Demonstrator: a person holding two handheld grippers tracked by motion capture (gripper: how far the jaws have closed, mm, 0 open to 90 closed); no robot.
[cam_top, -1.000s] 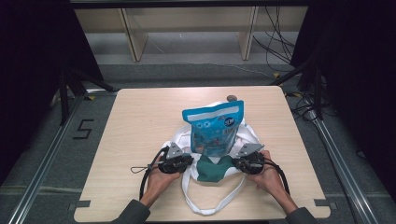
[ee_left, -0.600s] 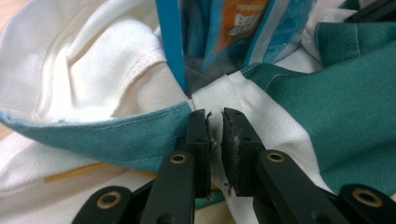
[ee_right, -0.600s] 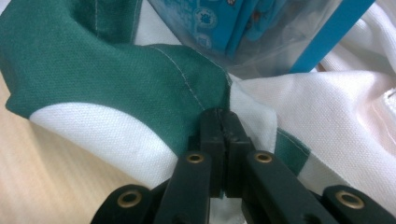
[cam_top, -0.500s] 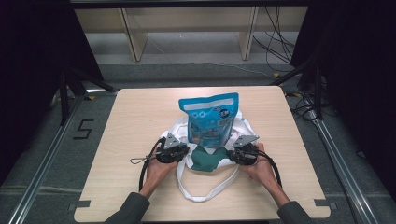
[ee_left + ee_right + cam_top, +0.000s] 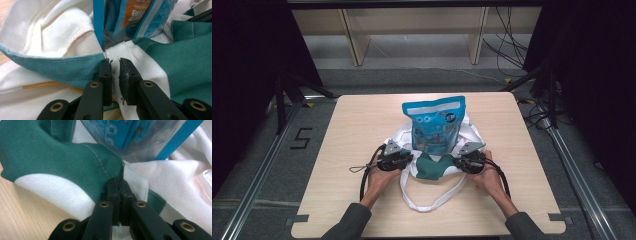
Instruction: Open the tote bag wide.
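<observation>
A white and green tote bag (image 5: 432,169) lies on the wooden table (image 5: 357,120) with a blue snack pouch (image 5: 435,125) standing in its mouth. My left gripper (image 5: 408,161) holds the bag's rim on the left. In the left gripper view its jaws (image 5: 115,68) stand nearly together with the white hem (image 5: 117,50) pinched between them, and the pouch (image 5: 130,17) rises just behind. My right gripper (image 5: 457,163) holds the rim on the right, its jaws (image 5: 119,185) pressed tight on the green and white cloth (image 5: 50,157) below the pouch (image 5: 130,135).
The bag's white handles (image 5: 432,204) loop toward the table's near edge between the person's forearms. A black cable (image 5: 362,175) trails from the left gripper. Bare wood lies to the left, right and far side. Shelving (image 5: 412,30) and floor cables (image 5: 512,55) sit beyond the table.
Both hands have slid a little away from the person, carrying the bag's mouth and the pouch farther up the table.
</observation>
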